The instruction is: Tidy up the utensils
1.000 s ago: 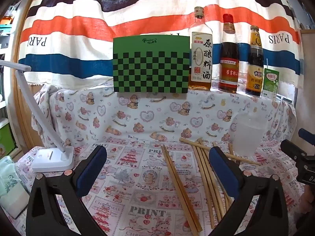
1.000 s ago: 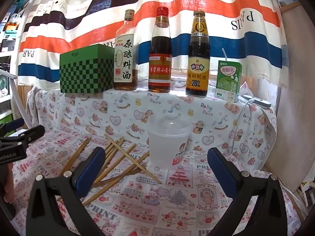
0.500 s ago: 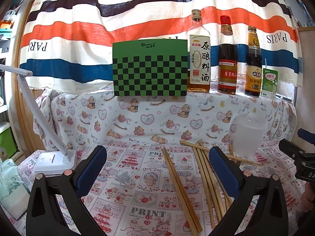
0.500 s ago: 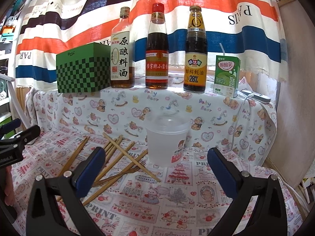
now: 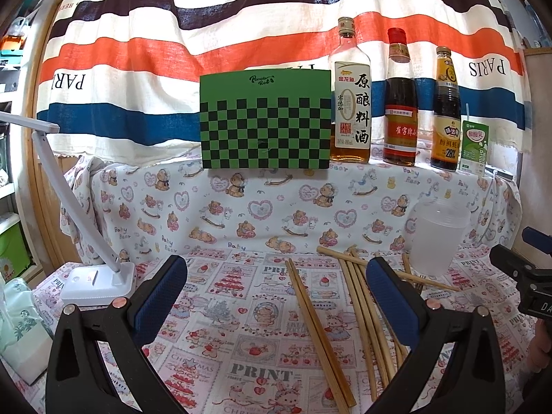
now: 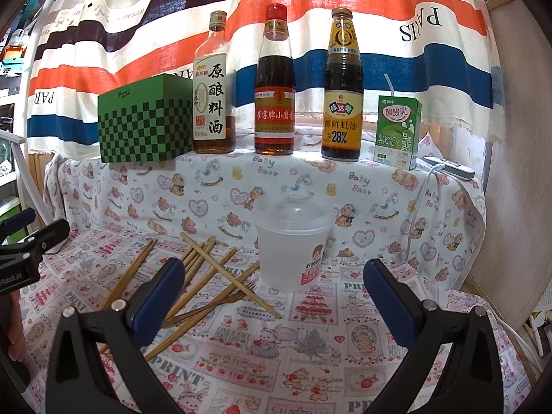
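Left and right wrist views of a cloth-covered surface (image 5: pixel 241 310) printed with cartoon motifs. The left claw (image 5: pixel 276 296) hovers above the cloth with its blue-padded fingers (image 5: pixel 162 293) spread wide apart and nothing between them; the right claw (image 6: pixel 272 293) is likewise spread wide and empty. A loose scatter of wooden chopsticks (image 5: pixel 358 296) lies on the surface, several crossing one another; in the left wrist view one pair (image 5: pixel 314 324) lies side by side slightly apart from the main bundle, on its left. In the right wrist view a small fork (image 6: pixel 220 302) lies among the crossed sticks, its tines pointing toward the cup. A translucent plastic cup (image 6: pixel 293 245) stands upright just beside the right end of the scatter, with a cartoon sticker on its lower wall. Behind, on a raised ledge draped in bear-print cloth, stand a green checkered box (image 5: pixel 265 120), a cooking-wine bottle (image 5: pixel 350 103), a red-capped bottle (image 5: pixel 400 110), an oyster-sauce bottle (image 5: pixel 446 117) and a green drink carton (image 6: pixel 396 131) with a straw. A white desk lamp (image 5: pixel 96 279) rests at the left edge of the surface. A striped curtain (image 5: pixel 207 34) forms the backdrop.
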